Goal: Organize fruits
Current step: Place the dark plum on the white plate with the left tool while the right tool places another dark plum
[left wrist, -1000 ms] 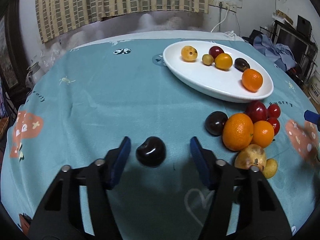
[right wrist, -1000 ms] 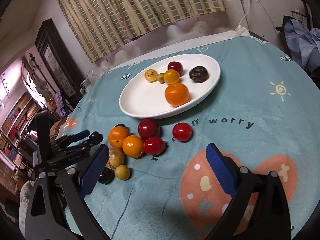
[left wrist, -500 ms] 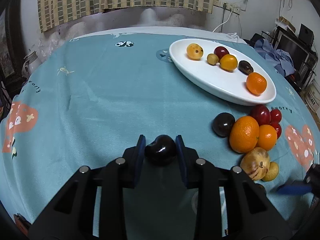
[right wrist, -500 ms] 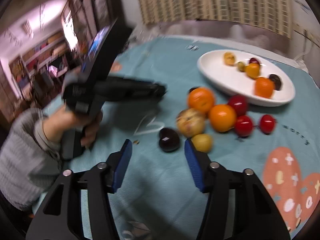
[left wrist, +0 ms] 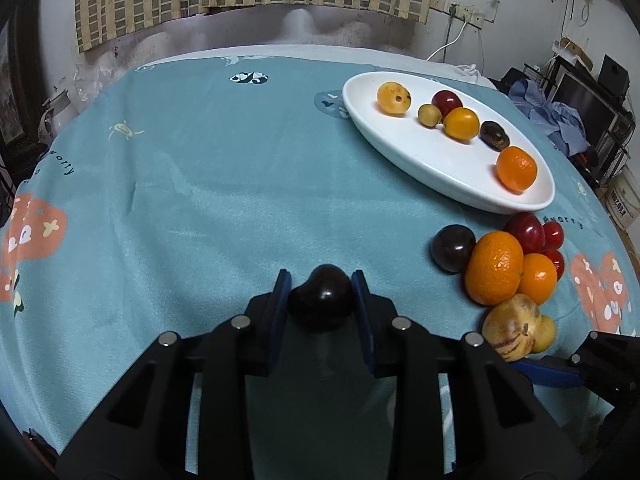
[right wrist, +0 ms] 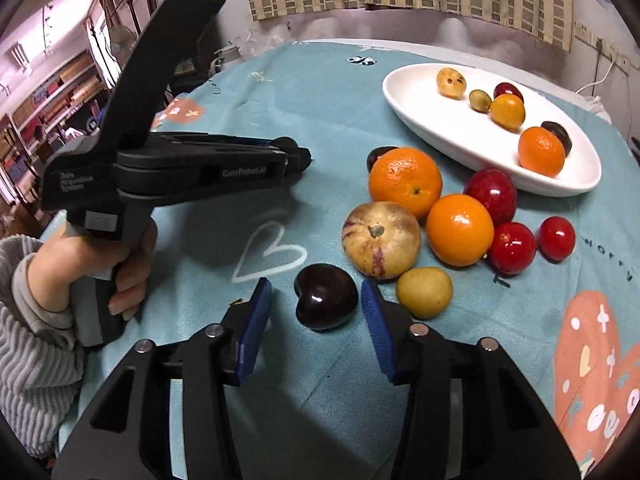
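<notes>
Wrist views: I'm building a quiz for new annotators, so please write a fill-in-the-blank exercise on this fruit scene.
1. The left hand-held gripper is ___ on a dark fruit.
2. The number of fruits on the white plate is ___.
3. Off the plate, the red fruits lying on the tablecloth number ___.

Missing words: shut; six; three.
</notes>
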The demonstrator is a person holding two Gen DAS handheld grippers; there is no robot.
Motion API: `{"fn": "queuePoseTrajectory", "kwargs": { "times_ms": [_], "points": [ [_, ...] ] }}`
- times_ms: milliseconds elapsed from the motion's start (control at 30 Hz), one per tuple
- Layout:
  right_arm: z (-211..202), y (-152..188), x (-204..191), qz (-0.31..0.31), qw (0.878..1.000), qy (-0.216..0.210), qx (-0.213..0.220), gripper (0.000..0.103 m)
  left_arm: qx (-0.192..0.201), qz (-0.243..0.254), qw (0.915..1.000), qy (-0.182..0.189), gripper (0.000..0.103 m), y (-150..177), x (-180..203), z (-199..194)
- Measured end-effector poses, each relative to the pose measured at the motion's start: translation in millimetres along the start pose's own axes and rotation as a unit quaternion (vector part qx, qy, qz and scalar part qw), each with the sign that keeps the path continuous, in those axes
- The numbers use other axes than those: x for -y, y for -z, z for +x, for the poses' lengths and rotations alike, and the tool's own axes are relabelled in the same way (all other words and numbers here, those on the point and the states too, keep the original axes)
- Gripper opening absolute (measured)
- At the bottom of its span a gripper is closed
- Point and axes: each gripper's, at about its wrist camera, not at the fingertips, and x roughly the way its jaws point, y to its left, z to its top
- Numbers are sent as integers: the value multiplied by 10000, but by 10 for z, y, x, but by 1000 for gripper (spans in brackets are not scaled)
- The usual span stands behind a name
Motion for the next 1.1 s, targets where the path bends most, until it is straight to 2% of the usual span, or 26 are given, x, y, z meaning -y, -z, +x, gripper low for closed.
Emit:
{"fn": "queuePoseTrajectory", "kwargs": {
  "times_ms": [33,67,267,433,567,667,767,900,1000,1033,1067,1100],
  "points": [
    [-3,-2,39,83,10000,-21,12,32,17,10,10000,20,31,4,4,-11],
    [14,-5,67,138,9999,-78,14,30,25,21,10000,36,31,7,13,-14],
    [-77,13,106,141,9995,-239,141,30,167,45,9998,104,31,35,28,-99],
    [-527,-86,311,462,9942,-584,777,30,490,169,9986,114,31,11,128,-323],
    [-861,-332,730,757,9899,-169,1188,30,634,282,9971,319,31,-209,317,-442],
    [-961,-566,1098,1098,9844,73,1372,30,707,515,9957,288,31,-466,559,-391],
    [-885,-731,1310,1332,9807,69,1431,30,747,657,9947,266,31,-689,773,-240],
    [-503,-902,1344,1330,9831,-68,1259,30,652,589,9956,319,31,-866,879,63],
    [-332,-943,1473,1735,9761,-425,1238,32,469,396,9972,430,32,-926,847,288],
    [-282,-937,1569,2001,9703,-622,1208,34,441,393,9972,459,36,-921,849,340],
    [-266,-952,1633,2134,9668,-704,1214,38,437,427,9972,439,49,-909,849,361],
    [-283,-956,1694,2248,9630,-774,1272,42,455,474,9971,393,55,-896,855,365]
  ]
}}
